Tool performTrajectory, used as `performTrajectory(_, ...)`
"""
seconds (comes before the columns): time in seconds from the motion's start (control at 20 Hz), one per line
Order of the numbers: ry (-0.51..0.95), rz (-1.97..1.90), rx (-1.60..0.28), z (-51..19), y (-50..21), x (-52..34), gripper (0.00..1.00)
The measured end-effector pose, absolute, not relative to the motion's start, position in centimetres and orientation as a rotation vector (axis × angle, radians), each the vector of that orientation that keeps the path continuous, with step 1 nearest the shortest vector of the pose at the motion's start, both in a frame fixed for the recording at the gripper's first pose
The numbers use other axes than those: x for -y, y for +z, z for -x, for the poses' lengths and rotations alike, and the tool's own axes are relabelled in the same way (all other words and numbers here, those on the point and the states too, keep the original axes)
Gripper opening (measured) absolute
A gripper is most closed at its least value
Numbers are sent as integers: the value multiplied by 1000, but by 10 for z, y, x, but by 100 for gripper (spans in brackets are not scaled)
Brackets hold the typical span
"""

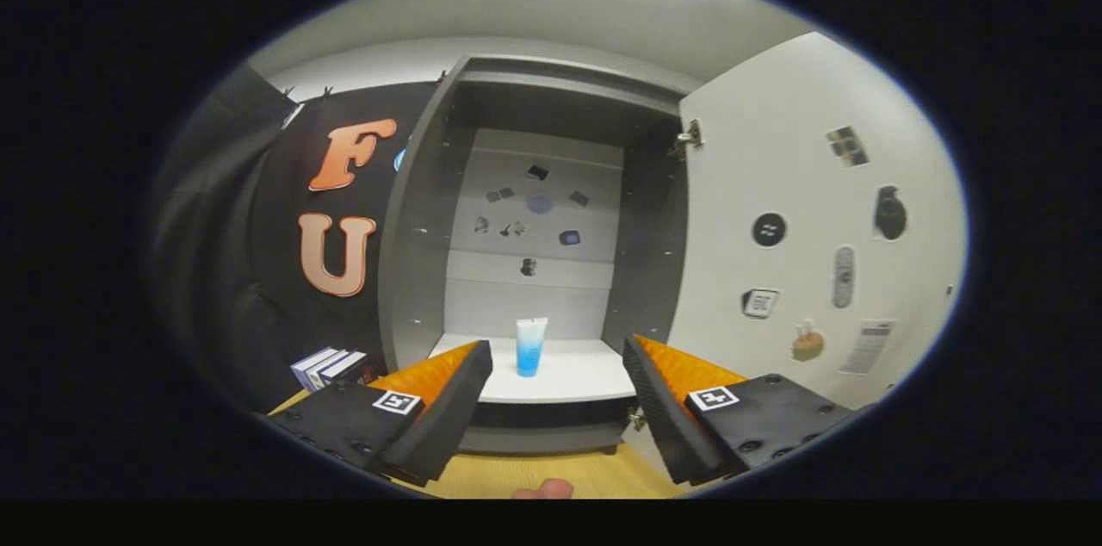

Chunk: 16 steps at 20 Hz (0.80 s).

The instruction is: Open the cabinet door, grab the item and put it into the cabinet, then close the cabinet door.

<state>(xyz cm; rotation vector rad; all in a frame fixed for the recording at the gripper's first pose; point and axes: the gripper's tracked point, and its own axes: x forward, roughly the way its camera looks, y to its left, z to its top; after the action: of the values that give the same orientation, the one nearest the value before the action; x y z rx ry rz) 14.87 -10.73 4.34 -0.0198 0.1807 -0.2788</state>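
The tongs (558, 382) are standing wide apart, gripping nothing, and are hanging above the bench (594, 477), a yellowish surface with a fine weave-like texture. Ahead of them the cabinet (413, 210) is standing on the bench with its door (818, 227) swung fully open to the right. The cabinet is grey, boxy and matt, with rows of small holes down its side walls; its back panel is carrying several small stickers. The door's inner face is pale and smooth, is also carrying stickers, and is hanging on a metal hinge (690, 135) at its upper corner. The tube (530, 345) is standing upright on the white shelf (585, 378) inside the cabinet, near the shelf's front edge, seen between the fingers and beyond them. It is translucent, clear at the top and blue in the lower half, tapering downward. Nothing is blocking the opening. Books (329, 365) are lying at the bench's left edge, beside the cabinet. A fingertip (544, 490) is showing at the bench's near edge.
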Motion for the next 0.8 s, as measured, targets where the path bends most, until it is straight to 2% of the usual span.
performTrajectory(0.25, -401, -2, -199, -33, 53, 153, 97)
performTrajectory(0.55, -692, 54, -256, 82, 46, 255, 97)
performTrajectory(0.8, -805, 42, -292, 114, 5, 323, 98)
